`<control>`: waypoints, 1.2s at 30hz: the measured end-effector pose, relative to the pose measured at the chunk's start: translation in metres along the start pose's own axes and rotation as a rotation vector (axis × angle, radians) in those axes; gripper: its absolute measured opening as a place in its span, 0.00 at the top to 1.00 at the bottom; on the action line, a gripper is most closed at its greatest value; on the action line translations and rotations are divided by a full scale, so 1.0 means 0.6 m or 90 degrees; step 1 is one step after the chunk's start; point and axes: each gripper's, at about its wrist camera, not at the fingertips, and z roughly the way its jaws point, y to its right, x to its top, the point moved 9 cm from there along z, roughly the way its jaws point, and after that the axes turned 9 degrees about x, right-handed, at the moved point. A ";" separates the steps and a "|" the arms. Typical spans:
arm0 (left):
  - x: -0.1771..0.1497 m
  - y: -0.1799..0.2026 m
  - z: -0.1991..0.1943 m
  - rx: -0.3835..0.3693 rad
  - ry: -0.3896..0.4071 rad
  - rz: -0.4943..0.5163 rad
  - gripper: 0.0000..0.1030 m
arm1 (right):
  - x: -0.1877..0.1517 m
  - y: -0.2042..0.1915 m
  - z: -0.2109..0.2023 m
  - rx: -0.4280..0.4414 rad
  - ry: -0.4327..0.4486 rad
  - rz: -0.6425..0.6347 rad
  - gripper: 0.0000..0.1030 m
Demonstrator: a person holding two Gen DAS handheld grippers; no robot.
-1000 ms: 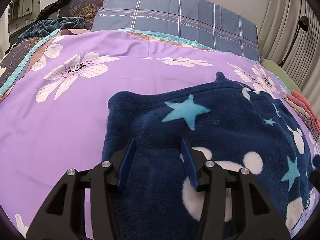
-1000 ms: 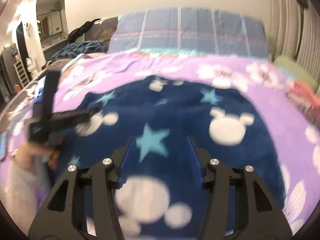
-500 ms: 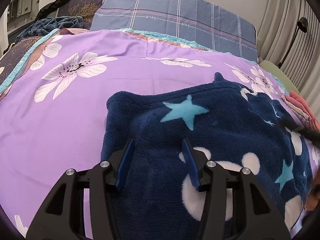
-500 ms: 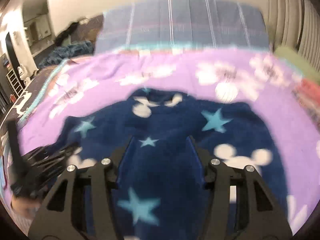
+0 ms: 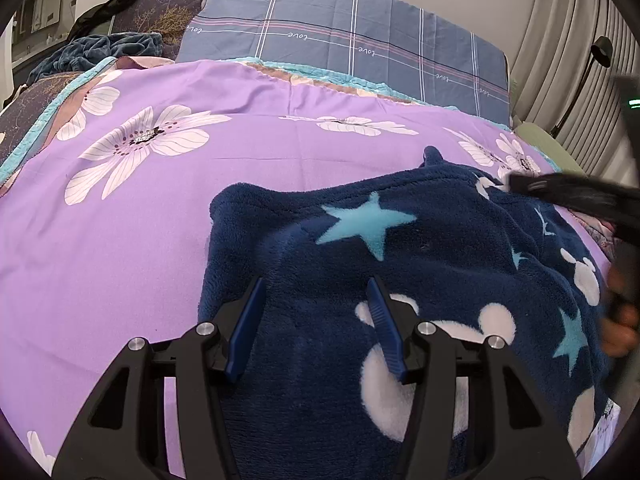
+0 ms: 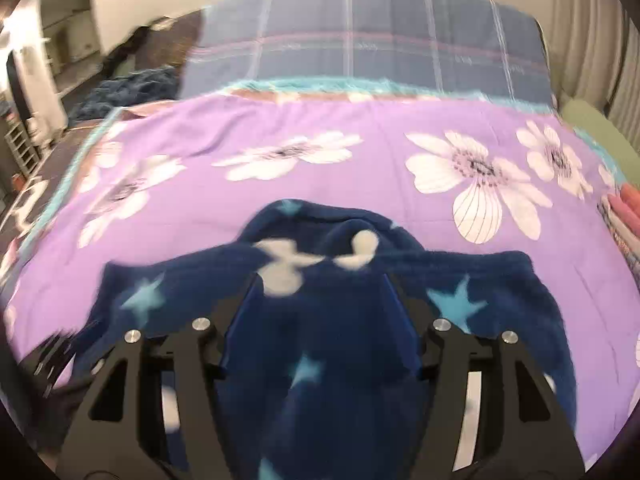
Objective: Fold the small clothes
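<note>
Your left claw [image 5: 316,312] is hovering apart over the fleece garment's [image 5: 420,264] near corner; your right claw [image 6: 320,312] is opening above its middle, gripping nothing. The garment is lying on the bedspread [image 5: 160,220]. It is looking soft, thick and floppy: pinch it at an edge.

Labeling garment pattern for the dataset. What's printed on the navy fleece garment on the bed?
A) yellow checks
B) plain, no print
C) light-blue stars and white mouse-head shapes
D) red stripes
C: the navy fleece garment lying on the purple floral bedspread carries light-blue stars and white round-eared mouse-head shapes, seen in both wrist views.
</note>
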 end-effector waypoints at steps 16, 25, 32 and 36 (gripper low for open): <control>0.002 -0.001 0.000 -0.010 0.000 -0.001 0.46 | -0.086 0.018 -0.083 0.035 -0.009 0.005 0.37; 0.002 0.000 0.001 -0.007 0.001 0.004 0.44 | -0.311 -0.037 -0.151 -0.017 0.020 -0.120 0.34; 0.002 -0.006 -0.002 -0.028 0.003 -0.013 0.43 | -0.297 -0.038 -0.216 0.018 0.020 -0.044 0.34; 0.001 -0.002 -0.004 -0.022 0.006 -0.006 0.42 | -0.361 -0.033 -0.164 0.026 -0.046 -0.063 0.31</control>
